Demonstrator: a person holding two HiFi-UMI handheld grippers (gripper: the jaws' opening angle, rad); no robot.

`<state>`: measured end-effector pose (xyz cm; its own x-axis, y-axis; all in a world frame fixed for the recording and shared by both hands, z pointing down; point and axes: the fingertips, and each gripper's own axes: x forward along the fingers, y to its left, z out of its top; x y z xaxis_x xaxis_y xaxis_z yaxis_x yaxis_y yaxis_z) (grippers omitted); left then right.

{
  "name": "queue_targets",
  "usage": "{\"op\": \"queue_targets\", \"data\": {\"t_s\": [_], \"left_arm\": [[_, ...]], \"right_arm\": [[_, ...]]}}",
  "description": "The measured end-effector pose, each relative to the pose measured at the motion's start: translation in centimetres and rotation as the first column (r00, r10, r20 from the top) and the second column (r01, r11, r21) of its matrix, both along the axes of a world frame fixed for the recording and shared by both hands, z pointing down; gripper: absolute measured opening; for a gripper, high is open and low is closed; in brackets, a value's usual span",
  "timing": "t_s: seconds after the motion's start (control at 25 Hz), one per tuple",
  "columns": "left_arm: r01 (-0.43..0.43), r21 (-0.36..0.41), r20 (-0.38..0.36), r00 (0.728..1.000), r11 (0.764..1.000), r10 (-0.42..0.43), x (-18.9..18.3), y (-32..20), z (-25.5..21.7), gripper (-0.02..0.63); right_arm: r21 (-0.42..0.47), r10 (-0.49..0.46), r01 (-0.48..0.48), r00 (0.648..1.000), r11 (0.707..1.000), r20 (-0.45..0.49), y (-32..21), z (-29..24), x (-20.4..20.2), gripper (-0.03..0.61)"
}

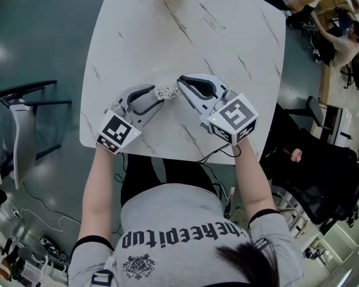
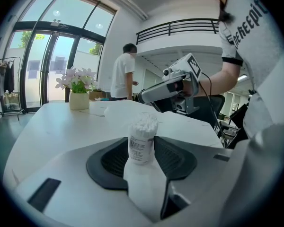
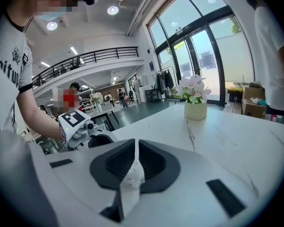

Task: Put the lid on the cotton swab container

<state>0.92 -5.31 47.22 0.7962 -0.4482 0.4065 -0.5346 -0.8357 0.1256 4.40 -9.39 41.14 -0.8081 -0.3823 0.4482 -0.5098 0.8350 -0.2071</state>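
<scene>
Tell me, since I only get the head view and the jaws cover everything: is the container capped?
Observer: No. The left gripper view shows the container open, swab tips bare at its top.
Operator: What holds it?
Observer: The left gripper; its pads sit against the container's sides.
Operator: And the lid?
Observer: The right gripper pinches a small clear piece, likely the lid, between nearly closed jaws, as its own view shows.
</scene>
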Motion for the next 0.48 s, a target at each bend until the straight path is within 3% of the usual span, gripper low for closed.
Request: {"op": "queue_targets", "data": {"t_s": [0.2, 0.48], "left_arm": [[-0.006, 0.002, 0.003, 1.000, 1.000, 0.006, 0.1, 0.0, 0.0, 0.181], [-0.010, 0.003, 0.003, 1.000, 1.000, 0.010, 0.2, 0.1, 0.0, 0.181]], "right_arm": [[-0.014, 0.055, -0.056, 0.998, 0.998, -0.007, -1.6, 0.4, 0.9, 0.046], [-0.034, 0.004, -0.005, 0.999, 0.999, -0.054, -2.4, 1.8, -0.4, 0.089]]}}
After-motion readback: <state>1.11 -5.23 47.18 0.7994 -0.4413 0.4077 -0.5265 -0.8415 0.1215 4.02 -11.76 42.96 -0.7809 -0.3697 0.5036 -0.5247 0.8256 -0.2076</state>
